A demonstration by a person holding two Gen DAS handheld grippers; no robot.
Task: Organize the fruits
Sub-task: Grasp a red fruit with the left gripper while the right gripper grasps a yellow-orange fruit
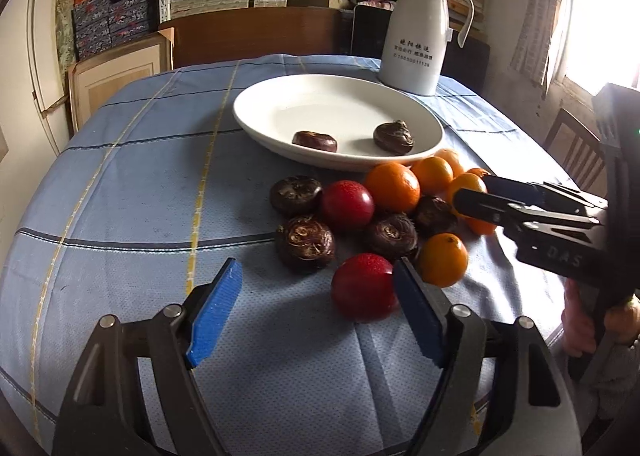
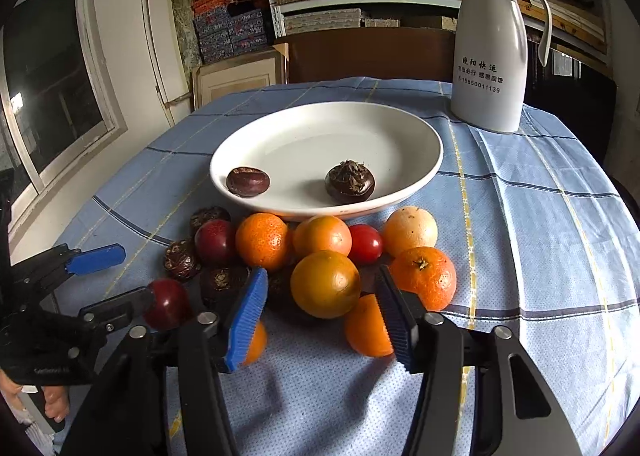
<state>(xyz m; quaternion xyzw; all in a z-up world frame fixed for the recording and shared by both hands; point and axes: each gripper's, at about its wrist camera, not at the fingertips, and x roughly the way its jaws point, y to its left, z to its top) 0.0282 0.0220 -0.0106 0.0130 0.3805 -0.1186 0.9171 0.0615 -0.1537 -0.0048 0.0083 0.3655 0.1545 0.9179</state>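
A: Fruit location?

B: Pile on the blue checked tablecloth (image 2: 540, 240), just in front of the white plate (image 2: 400, 123). Two dark water chestnuts (image 2: 350, 181) already lie in the plate, well apart; the left one lies flat, long axis across the view, the right one sits tuft-up.

A: Left gripper (image 1: 316, 288)?

B: Jaws stand wide, nothing pressed. A red fruit (image 1: 362, 288) lies just beside its right pad (touching or not, can't tell). Bare cloth between the pads.

A: Right gripper (image 2: 322, 290)?

B: Narrower gap, jaws either side of an orange (image 2: 325, 283); pads look just clear of it, no grip. Stem end of the neighbouring orange (image 2: 424, 276) faces up.

A: Room to move?

B: Cloth left and right of the pile is bare out to the table edge. White jug (image 2: 490, 55) stands at the far right, apart from the plate. Plate centre is free.
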